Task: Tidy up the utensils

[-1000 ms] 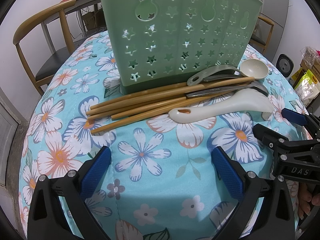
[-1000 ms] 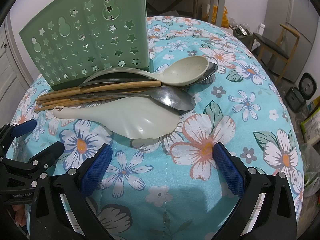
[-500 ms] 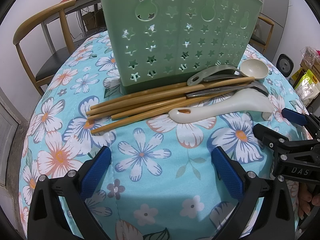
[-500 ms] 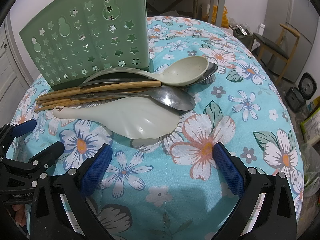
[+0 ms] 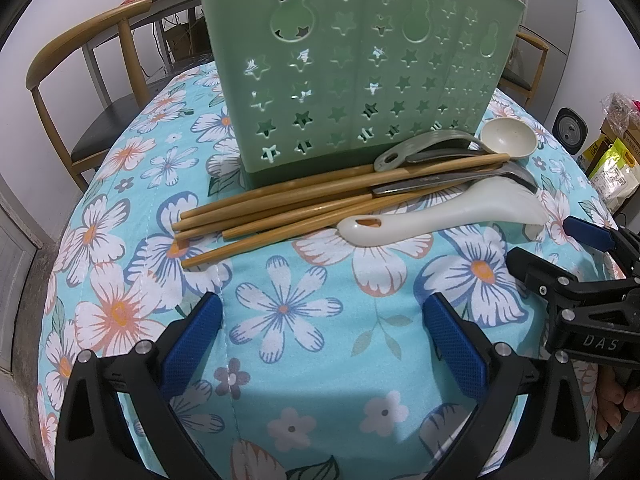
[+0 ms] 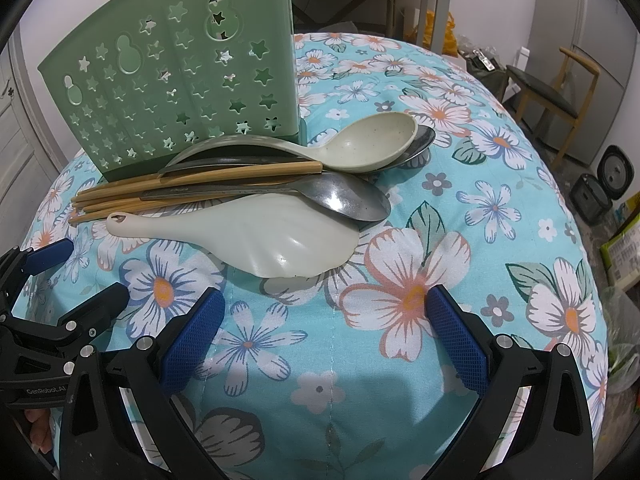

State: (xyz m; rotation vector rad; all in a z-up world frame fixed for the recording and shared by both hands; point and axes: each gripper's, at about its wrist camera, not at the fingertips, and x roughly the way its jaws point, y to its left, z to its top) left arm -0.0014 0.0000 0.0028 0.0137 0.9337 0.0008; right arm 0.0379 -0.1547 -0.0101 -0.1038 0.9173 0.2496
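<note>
1. The utensils lie in one pile on the flowered tablecloth [image 5: 304,364], just in front of the green holder [image 5: 352,68], which stands upright behind them. Nothing is in the holder as far as I can see, but its inside is hidden from both cameras.
2. The white rice paddle [image 6: 256,240] lies nearest to me. I judge it light, stiff and a little slippery, so I would take it at the narrow handle [image 5: 384,226], not at the wide blade.
3. The bamboo chopsticks [image 5: 280,208] are thin, light and stiff. They lie close together and partly under the spoons, so I think they roll away easily; I would pinch them near the free ends on the left.
4. The metal spoon [image 6: 340,196] looks heavier and smooth. Its handle rests on the chopsticks. The beige ladle [image 6: 372,144] lies on top, with its bowl over a second metal spoon, I believe.
5. My left gripper [image 5: 322,340] is low over the cloth, well apart from the pile, with fingers spread wide and nothing between them.
6. My right gripper [image 6: 324,332] is beside it, also level and pointed at the pile, its fingers wide apart and empty. The paddle blade is just ahead of it, so I judge that it is the natural first pick.
</note>
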